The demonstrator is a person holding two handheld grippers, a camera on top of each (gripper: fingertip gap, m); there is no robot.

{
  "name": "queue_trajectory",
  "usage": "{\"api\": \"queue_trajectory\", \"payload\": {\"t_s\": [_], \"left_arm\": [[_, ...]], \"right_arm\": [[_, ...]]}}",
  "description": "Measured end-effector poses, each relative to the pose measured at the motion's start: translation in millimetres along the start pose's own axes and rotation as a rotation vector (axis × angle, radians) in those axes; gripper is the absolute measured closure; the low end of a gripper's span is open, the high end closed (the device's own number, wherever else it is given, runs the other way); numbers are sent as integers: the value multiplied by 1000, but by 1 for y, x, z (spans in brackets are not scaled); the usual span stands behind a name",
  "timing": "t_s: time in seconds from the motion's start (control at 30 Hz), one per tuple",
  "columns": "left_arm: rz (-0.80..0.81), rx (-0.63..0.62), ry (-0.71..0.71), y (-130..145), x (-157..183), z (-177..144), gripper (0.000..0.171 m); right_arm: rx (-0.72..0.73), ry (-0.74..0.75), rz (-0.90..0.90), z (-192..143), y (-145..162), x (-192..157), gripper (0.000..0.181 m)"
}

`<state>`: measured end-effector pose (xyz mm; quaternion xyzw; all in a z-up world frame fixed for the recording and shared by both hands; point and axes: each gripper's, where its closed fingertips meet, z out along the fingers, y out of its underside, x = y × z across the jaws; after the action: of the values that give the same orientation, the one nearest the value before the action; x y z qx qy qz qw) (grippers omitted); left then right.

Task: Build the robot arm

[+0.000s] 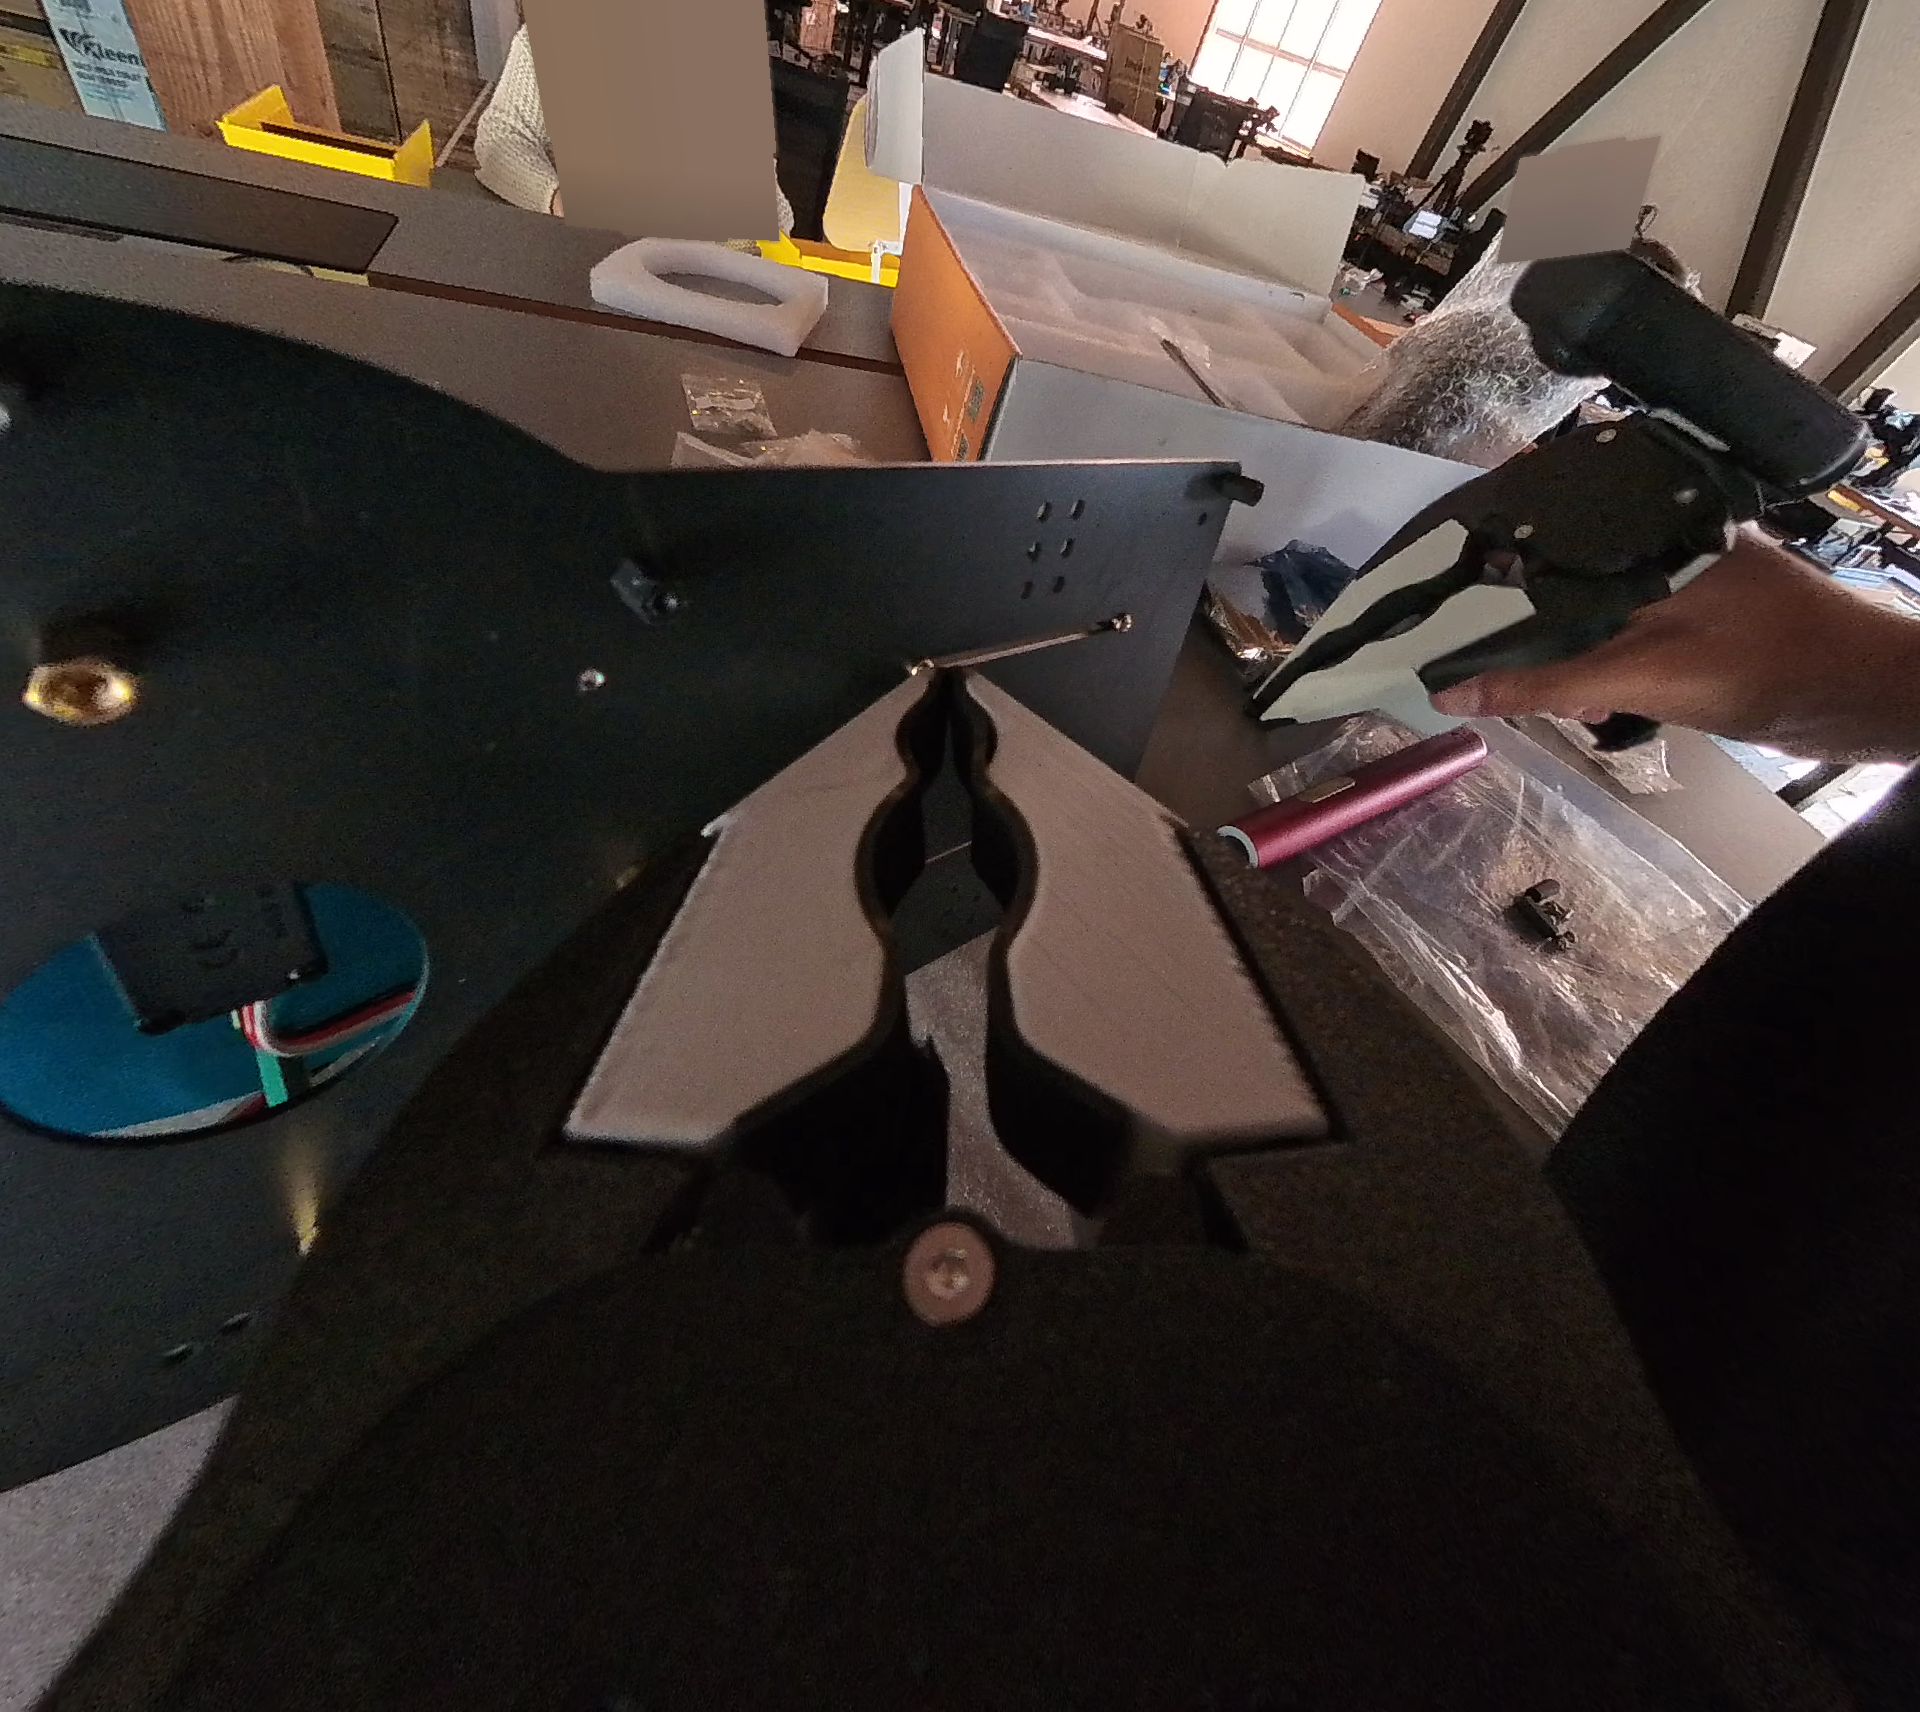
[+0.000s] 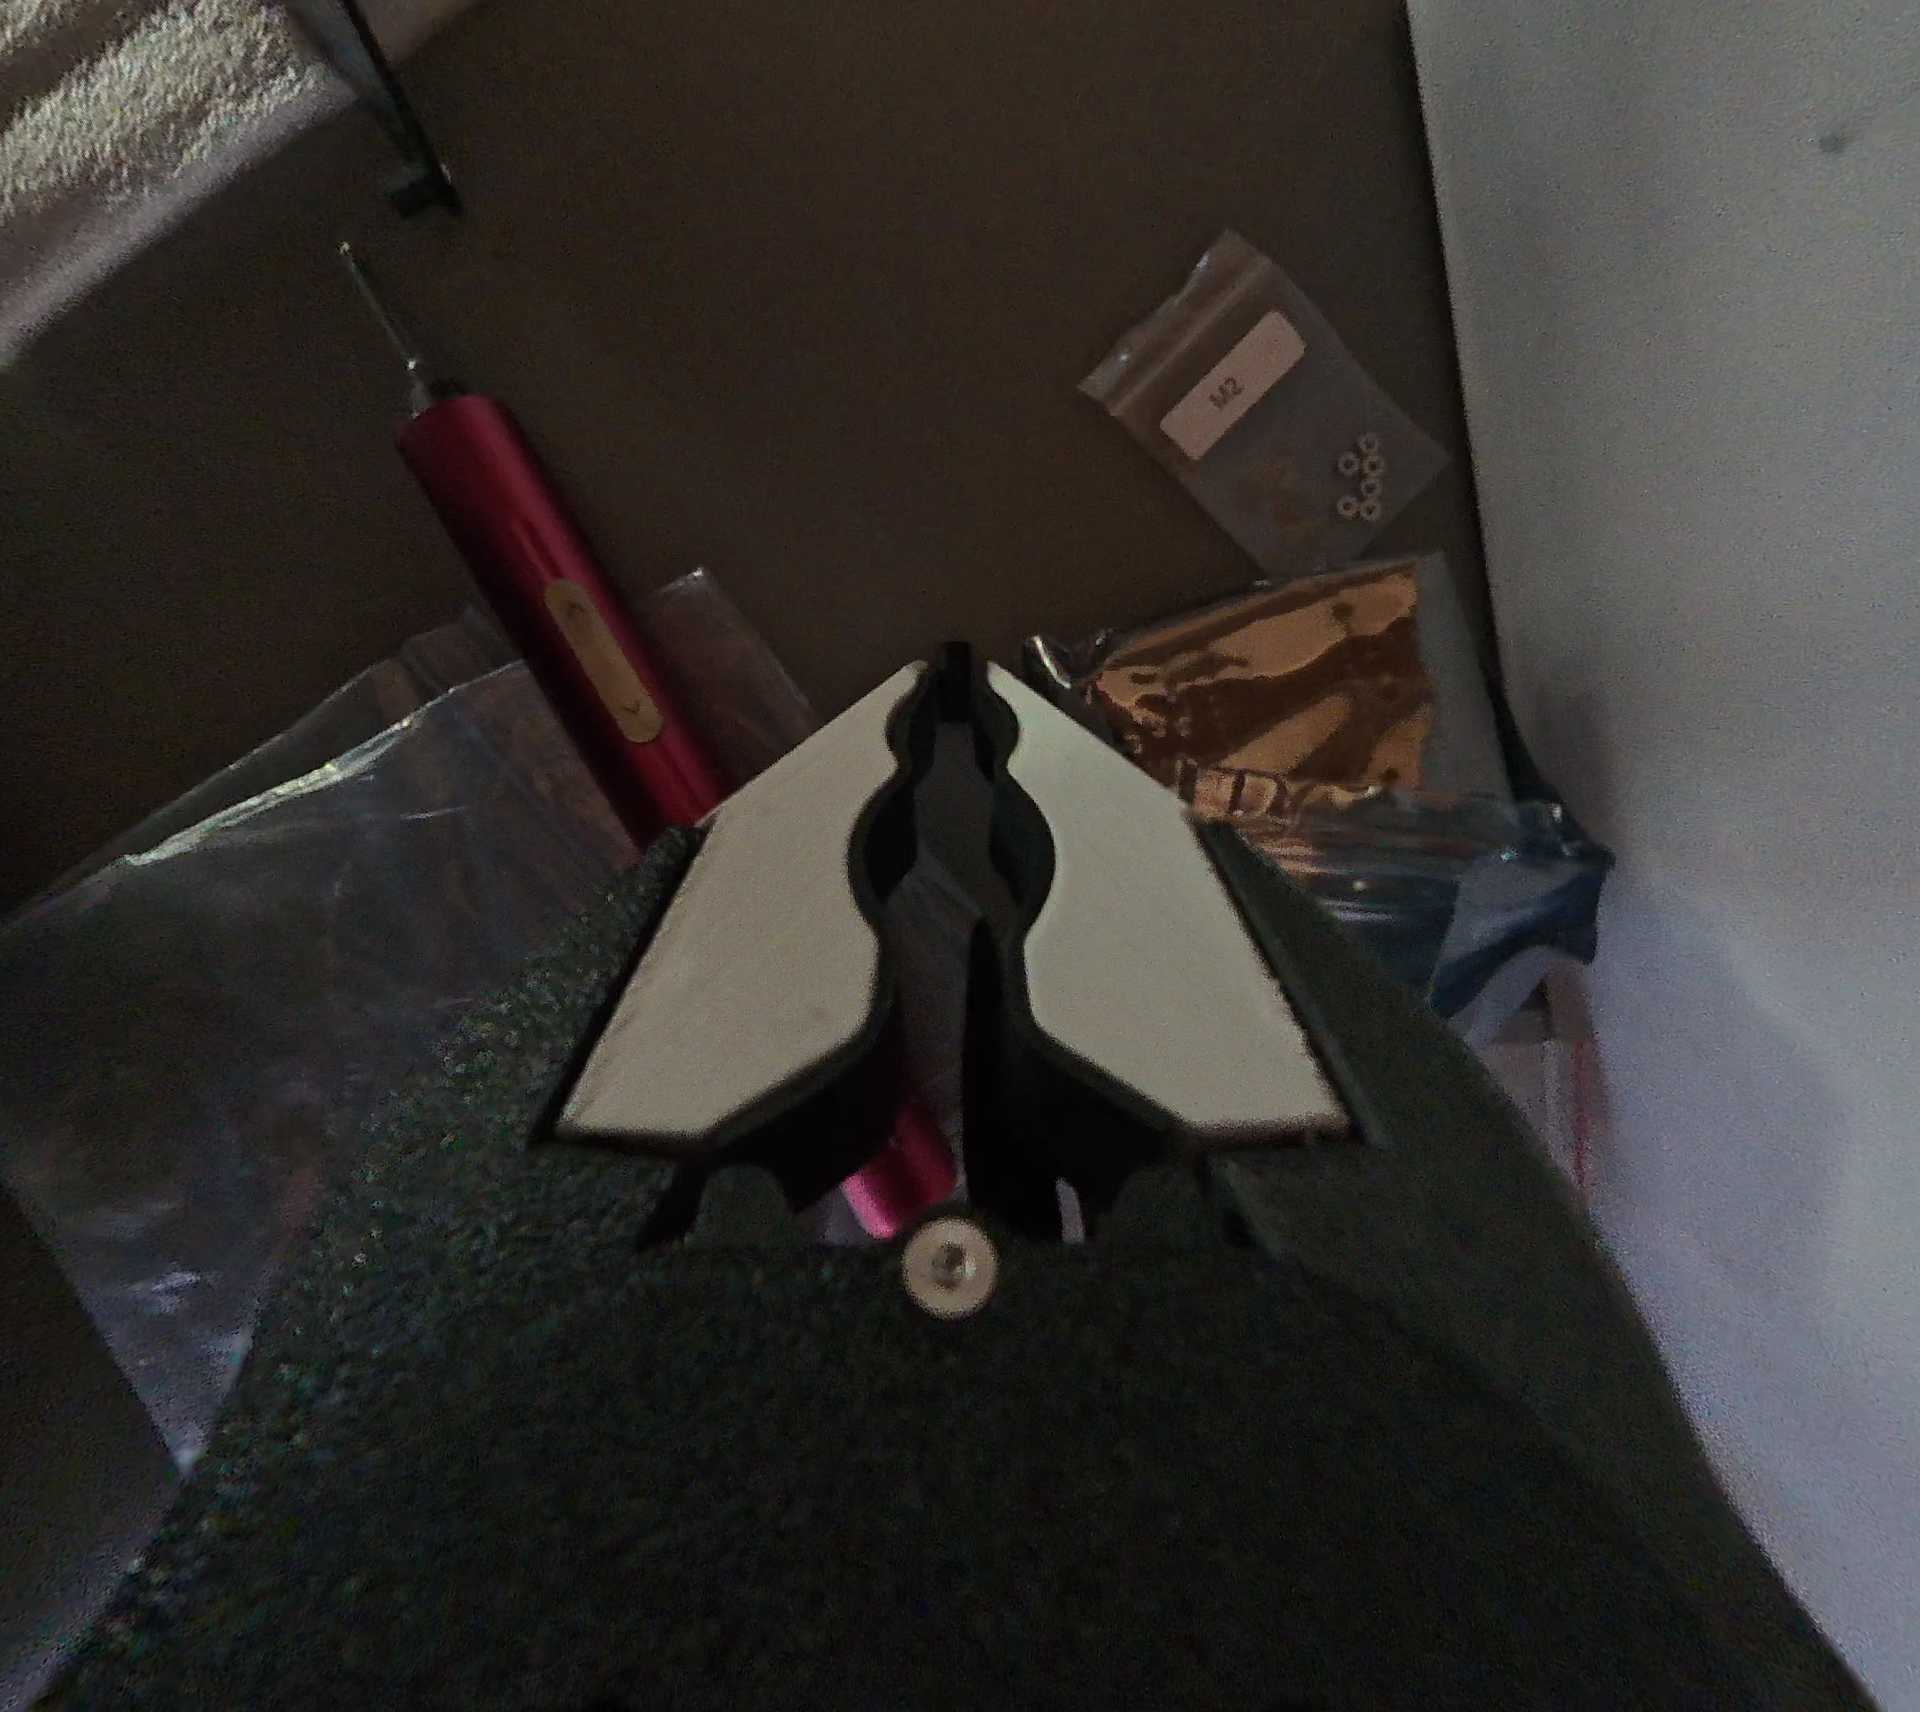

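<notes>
My left gripper [image 1: 943, 677] is shut on a thin metal rod [image 1: 1018, 646]. The rod's far end meets a screw on a large black plate [image 1: 416, 623] that stands tilted in front of me. My right gripper [image 2: 954, 670] is shut on a small black part [image 2: 954, 652] that sticks out between its tips. It hovers over the brown table, next to a red pen-shaped screwdriver [image 2: 520, 540]. In the left wrist view the right gripper [image 1: 1262, 708] is held in a hand to the right of the plate, just above the screwdriver [image 1: 1361, 795].
A small clear bag of washers [image 2: 1268, 405], a gold foil bag [image 2: 1278, 686] and clear plastic bags [image 2: 260, 883] lie on the table. An open white and orange box [image 1: 1195, 312] and a white foam piece [image 1: 712, 291] lie behind the plate. A white box wall [image 2: 1662, 519] is on the right. The grippers' ends are close to 25 centimeters from one another.
</notes>
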<state>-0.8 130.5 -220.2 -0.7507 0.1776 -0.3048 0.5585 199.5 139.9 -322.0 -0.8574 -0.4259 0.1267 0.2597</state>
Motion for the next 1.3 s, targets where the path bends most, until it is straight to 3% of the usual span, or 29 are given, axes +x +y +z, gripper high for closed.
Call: {"api": "queue_trajectory", "payload": {"t_s": [0.13,0.27,0.37,0.47,0.6,0.8,1.03,1.3], "left_arm": [[-3,8,0,0,0,0,171],[-6,6,2,0,0,1,171],[-20,11,8,-1,0,0,171],[-20,6,14,0,0,0,171],[-8,1,16,-1,0,0,171],[-16,16,34,-1,0,0,171],[-28,21,44,-2,-1,2,171],[-32,20,40,-2,-2,3,171]], "right_arm": [[-47,-101,-95,-2,-15,-9,178],[143,-234,-383,-30,-112,-18,175],[259,-492,-674,-55,-182,-43,172],[219,-649,-1031,-41,-209,-56,176],[272,-877,-1333,1,-212,-83,176],[400,-1169,-1428,20,-194,-120,176],[496,-1214,-1490,15,-198,-126,176],[508,-1188,-1607,17,-193,-126,176]]}}
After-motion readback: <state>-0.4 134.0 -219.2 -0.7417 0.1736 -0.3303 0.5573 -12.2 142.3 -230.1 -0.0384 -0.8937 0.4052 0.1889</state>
